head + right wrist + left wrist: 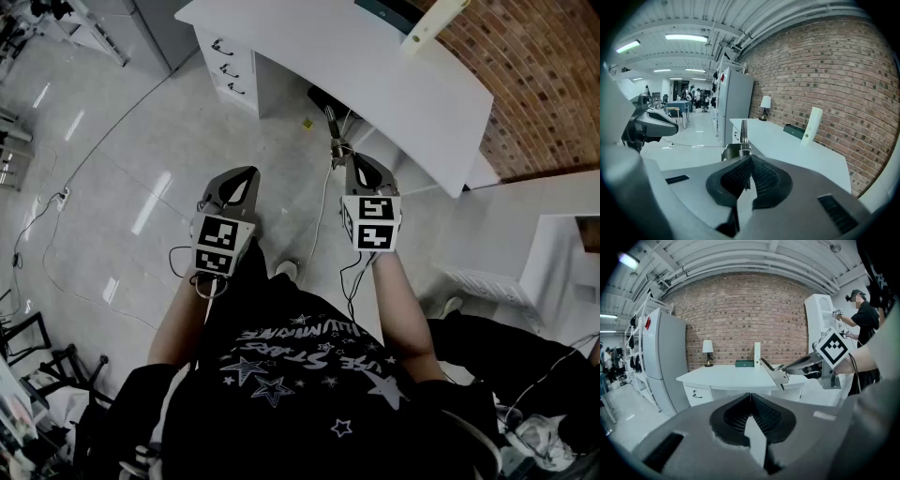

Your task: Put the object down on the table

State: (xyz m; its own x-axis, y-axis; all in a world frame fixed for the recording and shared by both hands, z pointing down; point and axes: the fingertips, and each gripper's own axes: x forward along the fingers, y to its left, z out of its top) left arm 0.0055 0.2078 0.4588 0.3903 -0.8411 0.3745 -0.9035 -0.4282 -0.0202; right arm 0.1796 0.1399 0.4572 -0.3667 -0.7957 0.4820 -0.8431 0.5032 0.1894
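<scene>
The metal tool [332, 131] is not on the counter [375, 75]. It is in the air in front of the counter's near edge, above the floor [112, 187], and it sticks out forward from the tip of the right gripper [349, 159]. In the right gripper view the tool [742, 136] stands upright between the two black pads of the right gripper [745, 161], just to the left of the counter [787, 145]. The jaws are closed tightly on its lower end, so only the upper part with a small spring shows. In the left gripper view the same tool [771, 370] points to the left, in front of the counter top [731, 376], from the right gripper [787, 371].

The left gripper [246, 173] is also in front of the counter, left of the right one and well apart from the tool. In its own view the jaws of the left gripper [751, 399] are pressed together, and I see nothing between them.

On the far side of the counter, against the brick wall [740, 315], stand a small lamp [708, 348], a dark green box [744, 363] and a white upright cylinder [757, 354]. At the left end of the counter there are drawers [696, 393], and further to the left a grey fridge [665, 357].
</scene>
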